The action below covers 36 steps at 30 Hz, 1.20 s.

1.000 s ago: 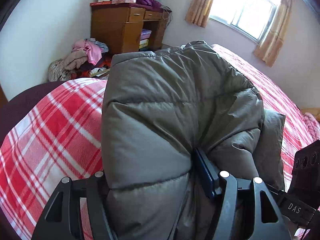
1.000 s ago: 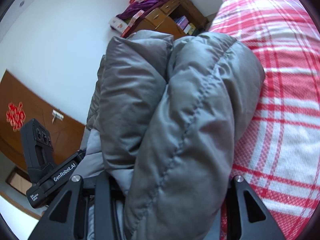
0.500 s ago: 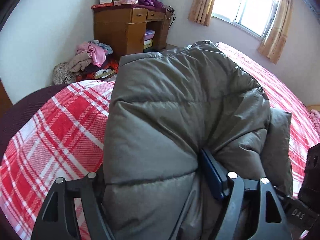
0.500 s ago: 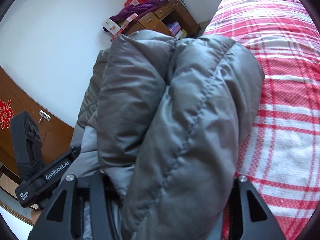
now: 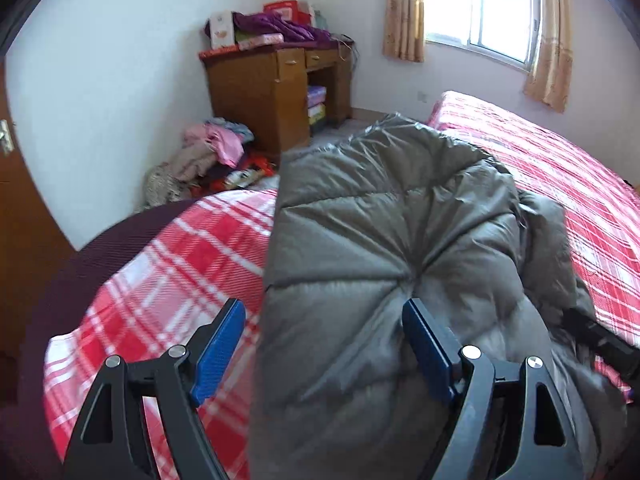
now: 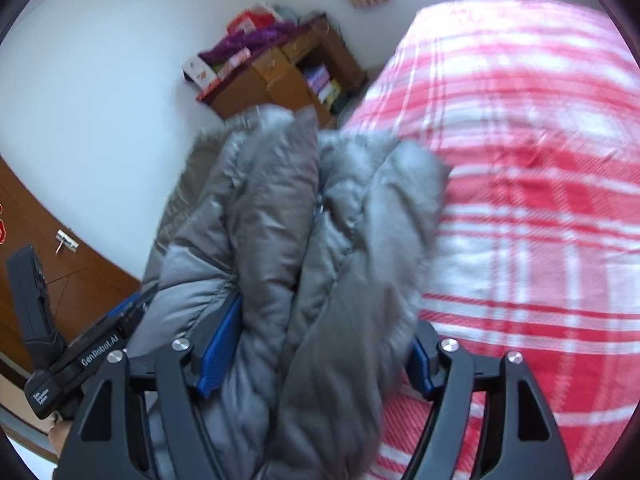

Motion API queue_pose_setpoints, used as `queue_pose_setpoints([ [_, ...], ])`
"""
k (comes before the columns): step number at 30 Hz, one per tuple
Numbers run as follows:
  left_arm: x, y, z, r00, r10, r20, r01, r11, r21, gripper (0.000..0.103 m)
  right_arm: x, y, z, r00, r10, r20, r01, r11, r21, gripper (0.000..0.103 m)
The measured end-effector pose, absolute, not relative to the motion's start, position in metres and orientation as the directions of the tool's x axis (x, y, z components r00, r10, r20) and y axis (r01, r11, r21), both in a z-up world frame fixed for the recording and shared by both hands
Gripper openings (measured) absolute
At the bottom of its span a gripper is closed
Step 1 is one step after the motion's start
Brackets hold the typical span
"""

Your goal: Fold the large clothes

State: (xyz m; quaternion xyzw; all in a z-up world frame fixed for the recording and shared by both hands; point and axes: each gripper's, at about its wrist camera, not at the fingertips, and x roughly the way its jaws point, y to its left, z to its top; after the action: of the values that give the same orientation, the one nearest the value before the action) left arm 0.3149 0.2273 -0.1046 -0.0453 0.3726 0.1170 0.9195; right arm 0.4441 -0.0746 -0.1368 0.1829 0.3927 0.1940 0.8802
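A grey quilted down jacket (image 5: pixel 384 240) lies folded in a thick bundle on the red-and-white plaid bed (image 5: pixel 168 264). My left gripper (image 5: pixel 324 340) is open, its blue pads (image 5: pixel 218 346) wide apart; the left pad is clear of the jacket and the right pad touches its puffed surface. In the right wrist view the same jacket (image 6: pixel 320 240) fills the space between the jaws of my right gripper (image 6: pixel 320 344), which stand wide around the bundle. The other gripper's body (image 6: pixel 60 364) shows at the left.
A wooden desk (image 5: pixel 276 88) piled with boxes and purple cloth stands at the far wall. A heap of clothes (image 5: pixel 208 160) lies on the floor beside it. A window with curtains (image 5: pixel 480 8) is at the back right. A brown door (image 5: pixel 16 220) is at the left.
Both grippers have opened and pulled back from the jacket. The blue pads, buried in the fabric before, now show. The jacket bundle has settled lower on the bed.
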Motion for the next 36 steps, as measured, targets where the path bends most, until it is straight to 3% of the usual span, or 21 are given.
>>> queue_pose_setpoints([
  [8, 0.279, 0.216, -0.101, 0.713, 0.204, -0.67, -0.262, 0.965, 0.014, 0.081, 0.393, -0.064, -0.097, 0.748, 0.393, -0.535, -0.242, 0.912, 0.331, 0.075],
  [12, 0.268, 0.204, -0.11, 0.701, 0.228, -0.675, -0.269, 0.962, 0.046, 0.081, 0.385, -0.051, -0.112, 0.721, 0.376, -0.583, -0.266, 0.926, 0.268, 0.075],
  [16, 0.259, 0.2, -0.114, 0.69, 0.244, -0.681, -0.279, 0.958, 0.062, 0.081, 0.386, -0.052, -0.145, 0.653, 0.381, -0.654, -0.225, 0.923, 0.313, 0.075],
  [21, 0.233, 0.195, -0.11, 0.713, 0.272, -0.646, -0.284, 0.955, 0.089, 0.082, 0.369, -0.073, -0.143, 0.658, 0.37, -0.656, -0.193, 0.925, 0.327, 0.075],
  [28, 0.192, 0.176, -0.112, 0.709, 0.287, -0.644, -0.289, 0.951, 0.107, 0.082, 0.319, -0.089, -0.127, 0.752, 0.274, -0.599, -0.146, 0.956, 0.254, 0.091],
  [36, 0.132, 0.141, -0.103, 0.735, 0.32, -0.598, -0.278, 0.946, 0.166, 0.082, 0.263, -0.099, -0.118, 0.8, 0.184, -0.571, -0.106, 0.98, 0.166, 0.099],
])
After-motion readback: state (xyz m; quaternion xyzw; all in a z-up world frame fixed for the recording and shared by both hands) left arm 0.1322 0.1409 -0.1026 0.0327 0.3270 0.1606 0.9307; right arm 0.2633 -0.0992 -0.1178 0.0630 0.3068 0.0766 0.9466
